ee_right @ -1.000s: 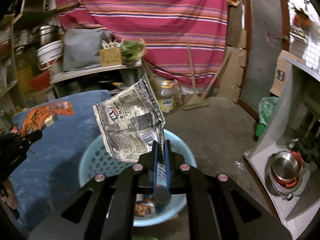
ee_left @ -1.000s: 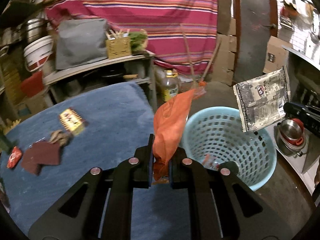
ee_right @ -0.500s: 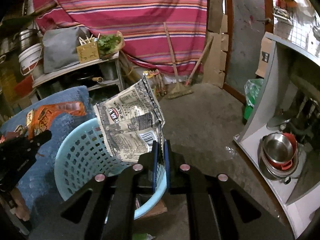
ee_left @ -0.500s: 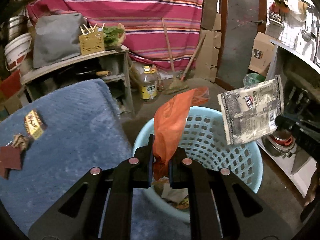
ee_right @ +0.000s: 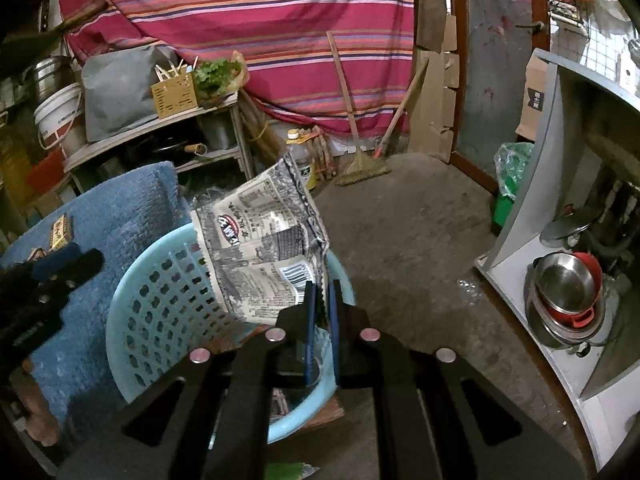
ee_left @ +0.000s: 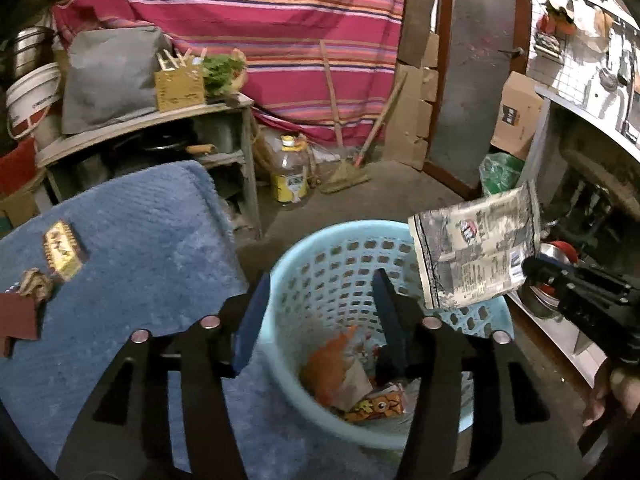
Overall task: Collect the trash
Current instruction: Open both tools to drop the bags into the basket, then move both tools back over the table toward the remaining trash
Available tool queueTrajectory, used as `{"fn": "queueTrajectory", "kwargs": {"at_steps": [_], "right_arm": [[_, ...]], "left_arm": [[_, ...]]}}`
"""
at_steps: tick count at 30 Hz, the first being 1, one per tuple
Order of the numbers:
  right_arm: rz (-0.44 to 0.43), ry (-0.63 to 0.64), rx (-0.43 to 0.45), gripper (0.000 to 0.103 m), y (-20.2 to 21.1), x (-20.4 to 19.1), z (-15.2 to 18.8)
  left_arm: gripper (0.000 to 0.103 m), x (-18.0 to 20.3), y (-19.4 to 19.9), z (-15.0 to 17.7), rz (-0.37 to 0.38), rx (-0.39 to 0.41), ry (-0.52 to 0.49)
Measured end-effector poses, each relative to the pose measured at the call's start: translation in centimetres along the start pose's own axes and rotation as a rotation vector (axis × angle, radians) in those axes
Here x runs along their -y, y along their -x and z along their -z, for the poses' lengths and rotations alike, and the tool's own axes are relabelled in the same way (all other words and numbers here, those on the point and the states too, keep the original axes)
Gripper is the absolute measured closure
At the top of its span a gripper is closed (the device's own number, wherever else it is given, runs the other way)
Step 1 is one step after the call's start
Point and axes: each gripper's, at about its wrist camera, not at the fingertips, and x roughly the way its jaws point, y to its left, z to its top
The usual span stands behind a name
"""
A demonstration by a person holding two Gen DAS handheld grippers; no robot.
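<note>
We see our left tongs (ee_left: 320,300) spread wide apart with nothing between them, up over the light blue basket (ee_left: 304,264); down inside the basket lies an orange wrapper (ee_left: 330,368) on a heap of other trash, and we cannot tell what most of that heap is because it is blurry and partly hidden behind one black finger; our right tongs (ee_right: 321,312) are pinched tight on the bottom corner of a black and white printed bag (ee_right: 260,240), which stands up crumpled over the far side of the basket (ee_right: 160,304); in the left view the same bag (ee_left: 476,248) hangs over the basket's right rim, and the right tongs (ee_left: 532,270) show only as a dark shape cut off at the edge; the basket sits on the floor right beside the worktop (ee_left: 132,240), which has a fuzzy blue cover; on the worktop a small gold packet (ee_left: 64,250) lies near a crumpled brown scrap (ee_left: 36,284) and a dark red piece (ee_left: 18,316) that runs out of view at the left; the bottom of the basket in the right view is hidden by the tongs' black body; a yellow-capped bottle (ee_left: 288,176) and a broom (ee_left: 346,172) stand by the striped cloth (ee_left: 260,20) at the back.
</note>
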Motion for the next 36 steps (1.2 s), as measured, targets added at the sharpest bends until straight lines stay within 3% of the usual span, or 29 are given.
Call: {"fn": "queueTrajectory", "kwargs": {"at_steps": [3,5,11,13,14,15,21,24,30,33,36], "right_arm": [[-0.016,0.012,-0.005,0.095,-0.5,-1.2,0.3],[-0.021,0.014,-0.010,0.094,-0.8,-1.9,0.3],[-0.029,0.030,-0.044,0.092,-2.1,-4.1,0.5],[-0.032,0.030,-0.050,0.068,-2.5,-4.5,0.6],[-0.030,0.028,-0.048,0.043,-2.5,-4.7,0.7],[-0.020,0.029,-0.041,0.037,-2.4,-4.9,0.8],[-0.020,0.075,-0.002,0.027,-0.7,-7.0,0.6],[-0.057,0.092,0.065,0.023,1.2,-8.8,0.1],[-0.145,0.154,0.162,0.022,4.9,-15.7,-1.0],[-0.193,0.181,0.188,0.014,5.9,-19.1,-1.2],[-0.239,0.188,0.200,0.014,6.5,-22.5,-1.3]], "left_arm": [[0.027,-1.8,2.2,0.0,-0.047,0.049,0.019],[0.021,-3.1,3.4,-0.1,-0.065,0.061,0.035],[0.015,-6.3,6.4,0.2,-0.130,0.084,0.053],[0.011,-7.3,7.3,0.3,-0.158,0.095,0.059],[0.010,-8.0,7.7,0.5,-0.172,0.097,0.068],[0.010,-8.6,8.1,0.6,-0.179,0.095,0.074],[0.008,-12.6,10.7,1.5,-0.240,0.103,0.118],[0.006,-15.1,12.3,2.0,-0.282,0.108,0.148],[0.006,-19.9,15.6,2.8,-0.392,0.144,0.163],[0.006,-22.5,17.1,3.3,-0.435,0.155,0.193],[0.006,-25.0,18.4,3.7,-0.473,0.166,0.209]]}}
